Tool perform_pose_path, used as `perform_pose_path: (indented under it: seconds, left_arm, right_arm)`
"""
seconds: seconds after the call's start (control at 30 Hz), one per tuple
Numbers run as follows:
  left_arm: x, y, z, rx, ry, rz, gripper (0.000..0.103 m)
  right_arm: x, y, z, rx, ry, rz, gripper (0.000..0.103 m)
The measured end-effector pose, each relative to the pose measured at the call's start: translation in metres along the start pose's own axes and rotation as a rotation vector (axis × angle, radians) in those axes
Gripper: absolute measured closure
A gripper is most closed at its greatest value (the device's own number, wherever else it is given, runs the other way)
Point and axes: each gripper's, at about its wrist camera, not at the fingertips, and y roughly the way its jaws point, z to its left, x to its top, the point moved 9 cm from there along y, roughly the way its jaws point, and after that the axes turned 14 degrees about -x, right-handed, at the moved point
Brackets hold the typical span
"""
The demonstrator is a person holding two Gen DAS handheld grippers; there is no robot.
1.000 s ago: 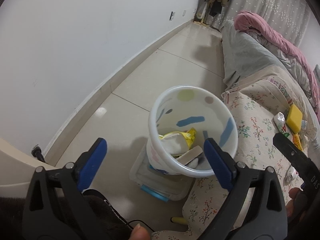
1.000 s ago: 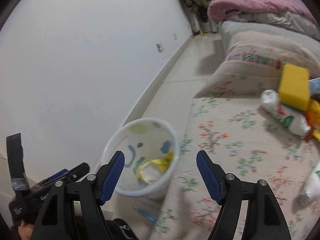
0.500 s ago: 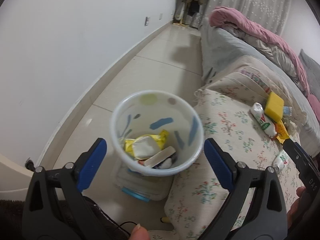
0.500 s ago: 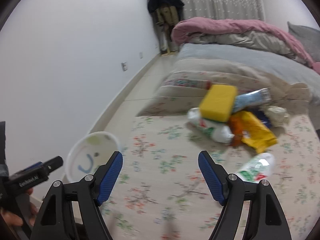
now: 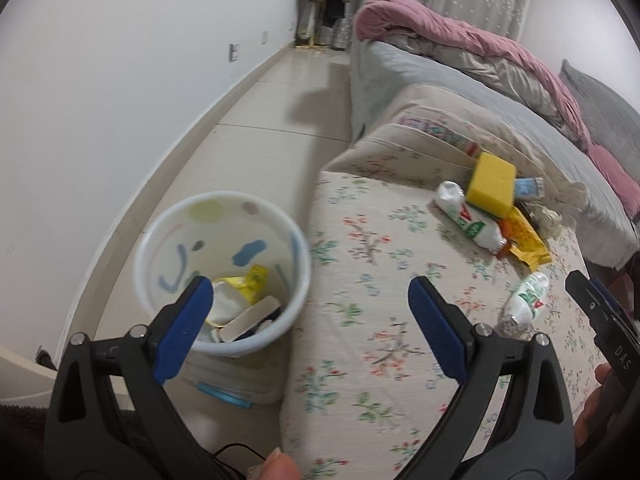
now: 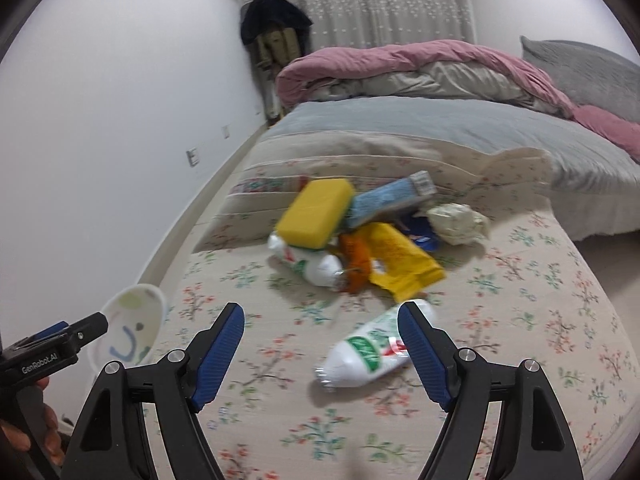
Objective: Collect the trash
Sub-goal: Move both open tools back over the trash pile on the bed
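Note:
A white bin (image 5: 222,276) with coloured marks stands on the floor beside a floral cushion (image 5: 380,320); it holds a yellow wrapper and other scraps. It also shows in the right wrist view (image 6: 130,330). My left gripper (image 5: 308,316) is open and empty above the bin's rim. My right gripper (image 6: 320,344) is open and empty just above a white and green bottle (image 6: 370,350) lying on the cushion. Behind it lies a trash pile: a yellow sponge (image 6: 316,213), a second white bottle (image 6: 310,262), a yellow wrapper (image 6: 402,264), a blue tube (image 6: 390,196), crumpled paper (image 6: 456,218).
A bed with a grey sheet (image 6: 420,128) and pink duvet (image 6: 420,60) lies behind the cushion. A white wall (image 5: 120,80) runs along the left, with tiled floor (image 5: 260,152) between. A clear box (image 5: 232,380) sits under the bin.
Both grippers swung right, away from the bin and toward the cushion. The right gripper now faces the trash pile and sits over the loose bottle. Both stayed open.

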Motion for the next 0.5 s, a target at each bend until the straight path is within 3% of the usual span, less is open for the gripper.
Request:
perform_pose_path:
  seconds: [0.5]
  left_arm:
    - [0.009,0.043,-0.055,-0.063,0.059,0.045,0.005]
  right_arm:
    - [0.004,0.040,-0.071,-0.091,0.124,0.055,0.022]
